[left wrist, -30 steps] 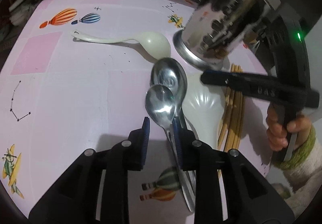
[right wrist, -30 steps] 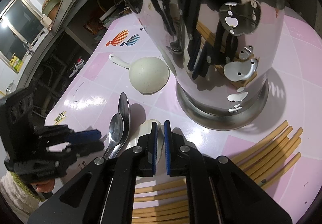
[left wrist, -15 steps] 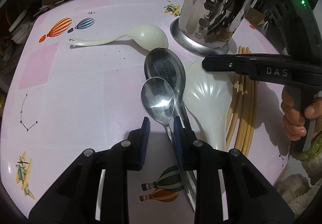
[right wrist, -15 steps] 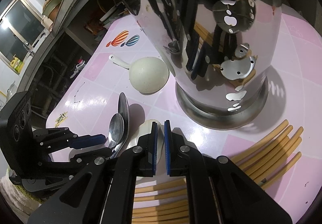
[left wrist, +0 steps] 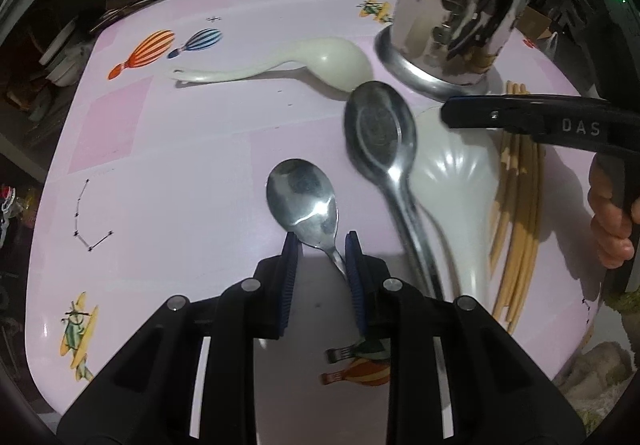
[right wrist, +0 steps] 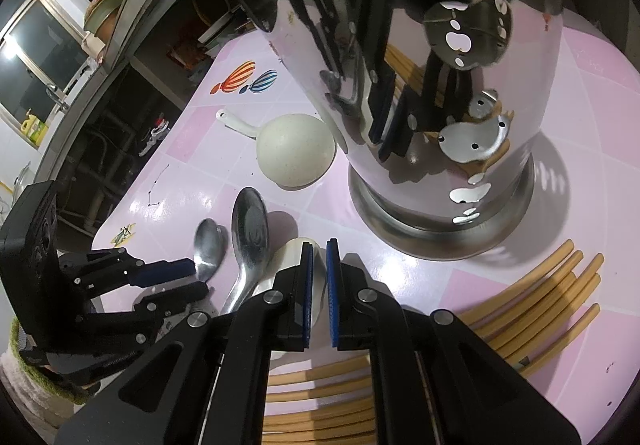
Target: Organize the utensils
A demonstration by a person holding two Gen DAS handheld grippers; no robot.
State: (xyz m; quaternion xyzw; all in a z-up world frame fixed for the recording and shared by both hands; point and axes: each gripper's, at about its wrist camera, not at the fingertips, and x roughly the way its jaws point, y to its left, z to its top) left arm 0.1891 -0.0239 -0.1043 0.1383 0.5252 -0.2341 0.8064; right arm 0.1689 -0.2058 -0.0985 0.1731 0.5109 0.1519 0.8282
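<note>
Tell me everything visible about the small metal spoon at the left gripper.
The small metal spoon is shiny steel, oval bowl facing up and reflecting light. Its thin neck runs back between the left gripper pads, which look closed on it. The bowl seems slightly raised off the pink table, apart from the larger metal spoon beside it. Its handle end is hidden.

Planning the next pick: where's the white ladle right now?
In the left wrist view the white ladle lies at the far side of the pink table, bowl-down just left of the steel holder, beyond the big metal spoon.
</note>
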